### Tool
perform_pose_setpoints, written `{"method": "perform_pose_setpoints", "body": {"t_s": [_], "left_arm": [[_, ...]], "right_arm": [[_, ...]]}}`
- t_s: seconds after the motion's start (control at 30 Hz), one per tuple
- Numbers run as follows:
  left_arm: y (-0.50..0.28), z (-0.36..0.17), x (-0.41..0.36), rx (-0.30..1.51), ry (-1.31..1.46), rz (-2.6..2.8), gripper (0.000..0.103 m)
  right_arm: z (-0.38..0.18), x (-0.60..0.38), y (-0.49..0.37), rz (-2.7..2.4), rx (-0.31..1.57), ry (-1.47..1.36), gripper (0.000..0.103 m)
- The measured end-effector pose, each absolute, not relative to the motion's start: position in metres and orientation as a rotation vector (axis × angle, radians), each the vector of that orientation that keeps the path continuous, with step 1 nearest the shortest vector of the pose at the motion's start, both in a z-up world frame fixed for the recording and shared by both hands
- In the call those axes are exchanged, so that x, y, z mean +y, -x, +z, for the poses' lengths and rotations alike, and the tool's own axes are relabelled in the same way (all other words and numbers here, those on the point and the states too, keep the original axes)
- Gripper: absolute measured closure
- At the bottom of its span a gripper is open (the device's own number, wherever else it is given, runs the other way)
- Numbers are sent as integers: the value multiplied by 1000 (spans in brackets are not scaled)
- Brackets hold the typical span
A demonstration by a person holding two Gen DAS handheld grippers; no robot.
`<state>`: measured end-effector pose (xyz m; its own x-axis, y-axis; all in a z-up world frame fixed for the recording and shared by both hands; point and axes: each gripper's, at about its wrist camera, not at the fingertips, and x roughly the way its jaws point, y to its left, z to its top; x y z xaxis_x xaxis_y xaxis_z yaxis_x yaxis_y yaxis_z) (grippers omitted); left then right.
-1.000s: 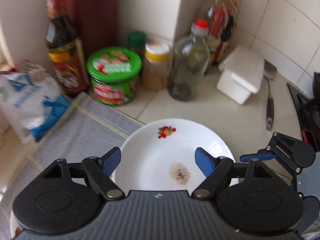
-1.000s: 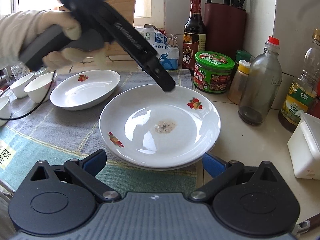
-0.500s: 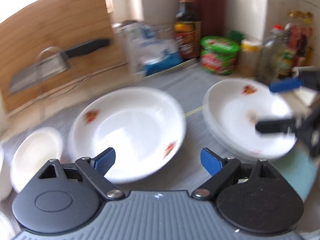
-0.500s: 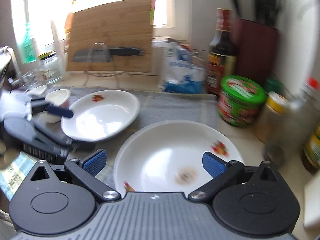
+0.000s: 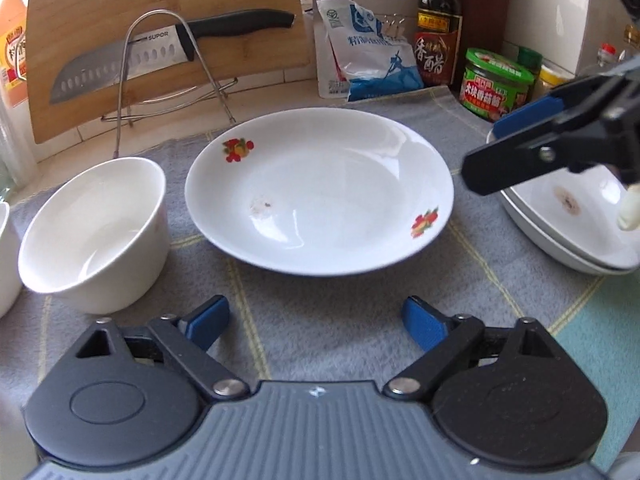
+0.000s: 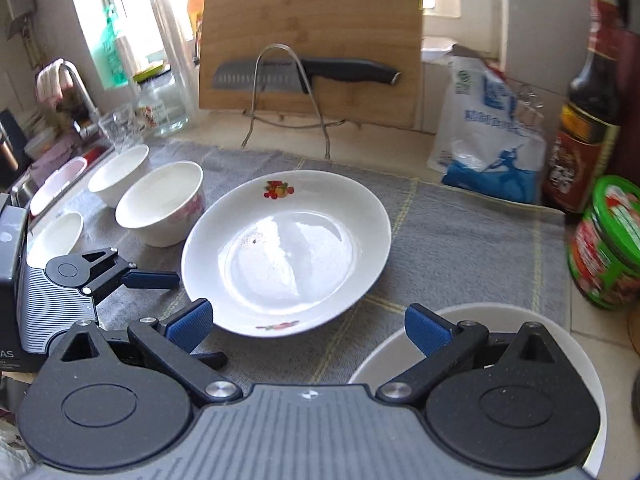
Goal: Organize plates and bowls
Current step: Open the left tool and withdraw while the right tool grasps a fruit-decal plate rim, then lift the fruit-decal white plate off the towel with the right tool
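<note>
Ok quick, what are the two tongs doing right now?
Left tongs: open, holding nothing, facing the plate.
Right tongs: open, holding nothing.

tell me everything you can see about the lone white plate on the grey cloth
The shallow round white glazed plate looks ceramic, with two red-and-yellow fruit prints on its rim and a small brownish smudge inside. It lies flat and right way up on the grey checked cloth, empty and unstacked. A white bowl stands close beside it. No gripper touches it.

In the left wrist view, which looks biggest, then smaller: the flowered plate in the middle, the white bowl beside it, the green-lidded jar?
1. Flowered plate, widest by far.
2. White bowl.
3. Green-lidded jar, though it sits farther back, so its true size is unsure.
</note>
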<state>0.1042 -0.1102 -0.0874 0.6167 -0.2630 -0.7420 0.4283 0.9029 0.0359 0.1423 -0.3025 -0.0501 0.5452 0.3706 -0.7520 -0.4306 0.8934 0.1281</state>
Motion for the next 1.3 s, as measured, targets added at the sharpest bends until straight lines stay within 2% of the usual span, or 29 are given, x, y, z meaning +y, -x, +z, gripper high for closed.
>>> {"method": "perform_pose_setpoints", "body": {"t_s": [0.13,0.87,1.0,1.3], "left_arm": [[-111,-91,-111,804,-200,-403,1],[-121,-92,-115,757,-170,-364,0],[-120,-93,-115,753,-170,-363,0],[-123,-92,-114,768,-181,-380,1]], "right_arm": [[-51,-300,-164,508,904,92,0],[-88,-271,-285,758,1092,174,0],[-89,-265,-295,795,1110,196,10],[-89,-266,-305,850,1147,172,12]]}}
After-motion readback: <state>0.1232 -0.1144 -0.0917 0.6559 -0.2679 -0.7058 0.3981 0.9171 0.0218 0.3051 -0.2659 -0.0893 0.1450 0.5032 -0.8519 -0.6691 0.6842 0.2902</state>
